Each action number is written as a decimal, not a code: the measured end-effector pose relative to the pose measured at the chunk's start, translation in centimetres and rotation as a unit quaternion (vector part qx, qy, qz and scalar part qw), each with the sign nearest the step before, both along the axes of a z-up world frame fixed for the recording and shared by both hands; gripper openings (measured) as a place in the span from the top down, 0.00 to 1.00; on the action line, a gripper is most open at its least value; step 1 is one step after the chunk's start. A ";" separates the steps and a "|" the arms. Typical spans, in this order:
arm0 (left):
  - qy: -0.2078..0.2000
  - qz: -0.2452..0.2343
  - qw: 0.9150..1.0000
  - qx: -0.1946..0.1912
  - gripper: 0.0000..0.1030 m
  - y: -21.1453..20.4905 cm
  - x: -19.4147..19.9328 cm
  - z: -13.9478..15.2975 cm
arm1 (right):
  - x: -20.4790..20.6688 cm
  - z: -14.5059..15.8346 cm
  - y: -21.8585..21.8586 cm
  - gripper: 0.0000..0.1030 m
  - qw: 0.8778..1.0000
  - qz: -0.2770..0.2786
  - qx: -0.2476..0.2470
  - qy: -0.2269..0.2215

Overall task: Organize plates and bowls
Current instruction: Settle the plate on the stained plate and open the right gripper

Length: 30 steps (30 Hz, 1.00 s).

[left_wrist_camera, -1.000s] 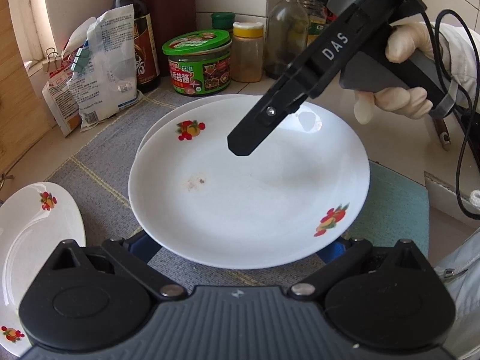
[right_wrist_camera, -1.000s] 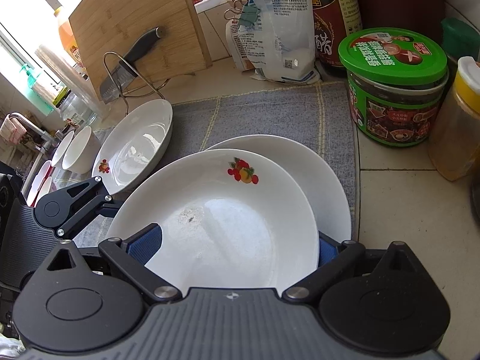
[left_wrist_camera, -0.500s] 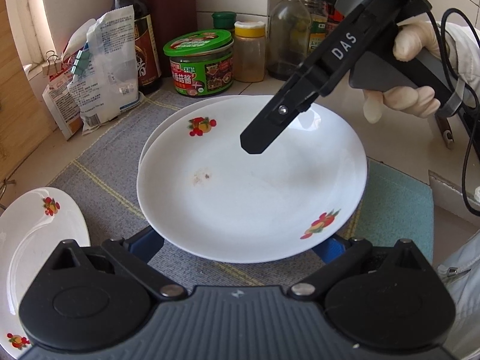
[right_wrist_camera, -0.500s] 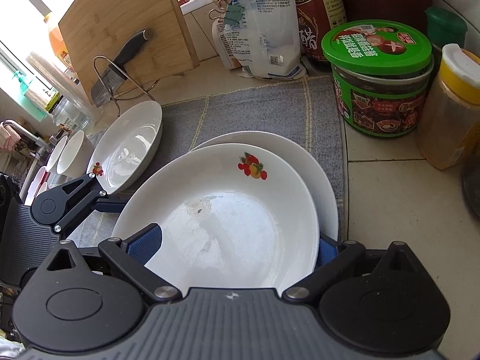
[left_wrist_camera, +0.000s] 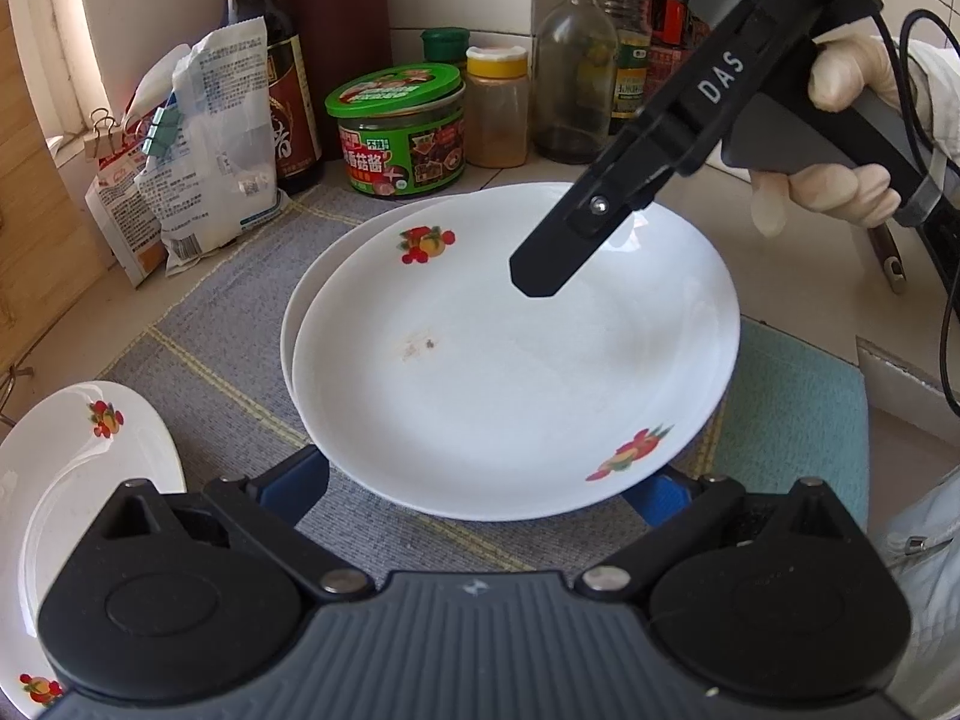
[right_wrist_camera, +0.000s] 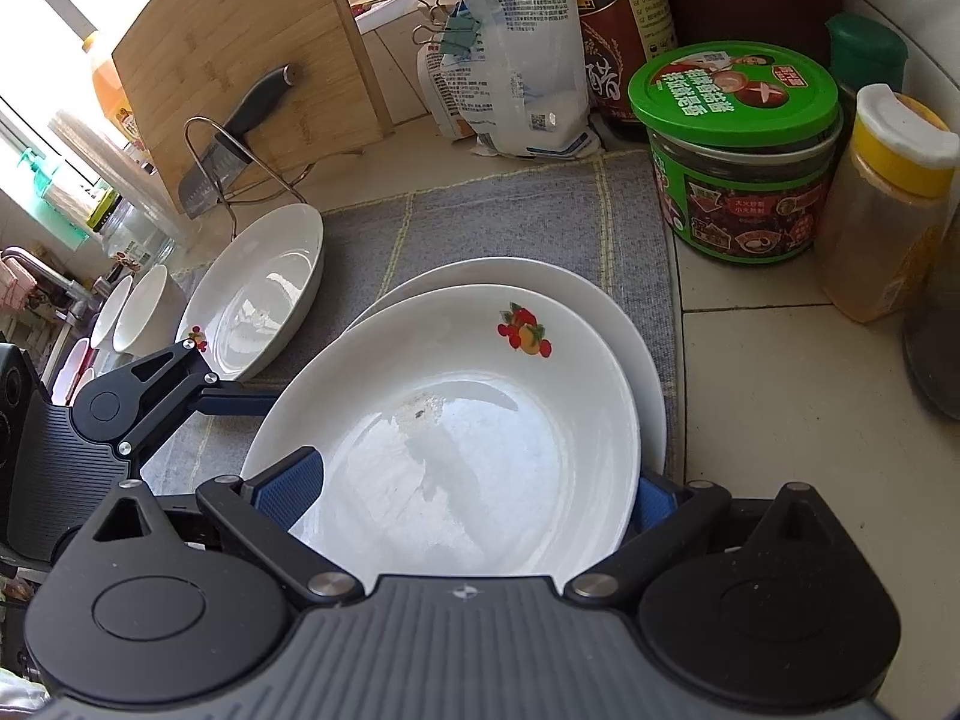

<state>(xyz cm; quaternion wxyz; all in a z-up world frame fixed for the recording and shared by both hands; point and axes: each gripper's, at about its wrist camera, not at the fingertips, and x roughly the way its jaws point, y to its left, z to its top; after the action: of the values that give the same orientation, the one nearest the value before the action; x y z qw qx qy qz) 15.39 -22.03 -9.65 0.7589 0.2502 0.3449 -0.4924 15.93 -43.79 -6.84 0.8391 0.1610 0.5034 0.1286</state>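
A white plate with fruit prints (left_wrist_camera: 516, 372) (right_wrist_camera: 480, 438) lies on top of a second white plate (left_wrist_camera: 291, 324) (right_wrist_camera: 651, 372) on the grey mat. My left gripper (left_wrist_camera: 477, 489) is open, and the top plate's near rim sits between its spread blue fingers. My right gripper (right_wrist_camera: 477, 495) is open too, straddling the same plate's rim from the other side. In the left wrist view one right fingertip (left_wrist_camera: 540, 279) reaches over the plate's far right part. A third printed plate (left_wrist_camera: 78, 480) (right_wrist_camera: 258, 294) lies to the left.
Along the back stand a green-lidded jar (left_wrist_camera: 399, 132) (right_wrist_camera: 738, 156), a yellow-capped jar (left_wrist_camera: 498, 111), bottles (left_wrist_camera: 576, 66) and a clipped bag (left_wrist_camera: 210, 144). A cutting board and a knife in a rack (right_wrist_camera: 240, 138) stand at the left, with bowls (right_wrist_camera: 144, 312) beyond. A teal cloth (left_wrist_camera: 792, 420) lies to the right.
The top plate has shifted further over the lower plate, which now shows less. It has also turned slightly. Both grippers stayed spread at its rim.
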 end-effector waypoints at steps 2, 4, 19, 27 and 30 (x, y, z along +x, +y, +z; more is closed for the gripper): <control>-0.003 -0.001 1.000 -0.001 0.01 0.0 0.0 0.0 | -0.2 0.2 0.1 0.00 1.000 0.000 -0.005 0.000; -0.006 -0.003 1.000 -0.003 0.01 0.1 -0.2 0.0 | -0.5 0.4 0.2 0.00 1.000 -0.001 -0.010 0.000; -0.023 0.009 1.000 -0.003 0.01 0.4 -0.6 0.3 | -2.1 1.2 1.3 0.00 0.999 -0.010 -0.043 0.008; -0.022 0.022 1.000 -0.005 0.01 0.6 -0.6 0.4 | -2.4 1.3 2.2 0.00 0.998 -0.013 -0.067 0.008; -0.022 0.025 0.999 -0.005 0.01 0.6 -0.7 0.3 | -2.4 1.2 2.6 0.00 0.996 -0.010 -0.083 0.006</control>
<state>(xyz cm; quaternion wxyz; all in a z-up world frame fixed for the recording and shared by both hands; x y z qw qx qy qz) 14.74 -21.38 -9.32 0.7795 0.2480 0.3320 -0.4697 13.51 -41.17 -5.63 0.8475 0.0964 0.5163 0.0773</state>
